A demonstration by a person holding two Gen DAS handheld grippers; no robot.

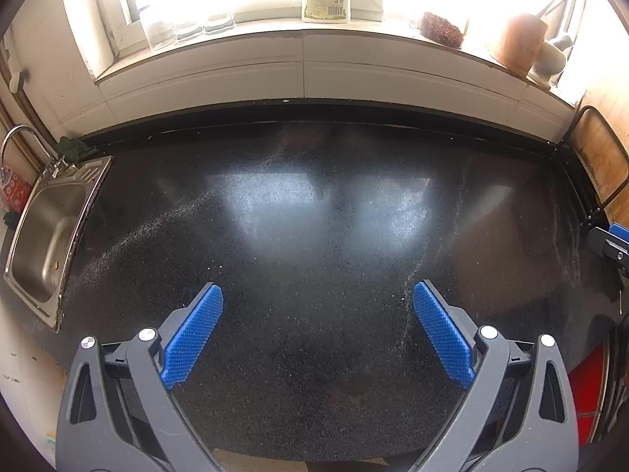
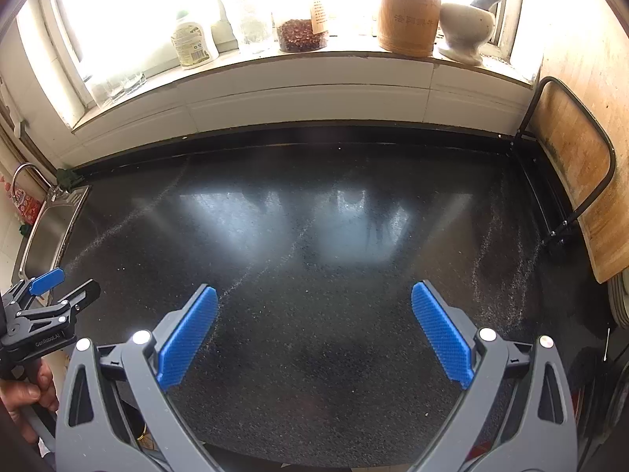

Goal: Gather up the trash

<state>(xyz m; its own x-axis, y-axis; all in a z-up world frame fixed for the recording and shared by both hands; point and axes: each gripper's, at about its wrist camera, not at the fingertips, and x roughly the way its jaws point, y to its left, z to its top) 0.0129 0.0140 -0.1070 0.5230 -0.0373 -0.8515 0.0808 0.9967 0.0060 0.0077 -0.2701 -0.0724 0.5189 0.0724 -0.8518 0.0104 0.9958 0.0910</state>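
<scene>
Both the left tongs (image 1: 317, 299) and right tongs (image 2: 314, 302) are held wide and empty above the dark counter (image 2: 314, 354), no trash being discernible, while ahead on the windowsill (image 2: 314, 59) a jar (image 2: 302, 35) of reddish-brown bits, a barcode-labelled bottle (image 2: 193, 45) and a wooden holder (image 2: 409, 11) with illegible writing are seen.

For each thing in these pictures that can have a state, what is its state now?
left gripper: open, holds nothing
right gripper: open, holds nothing
sink: no water in it
faucet: not running
cutting board: upright against the wall
jar of red beans: partly full
</scene>
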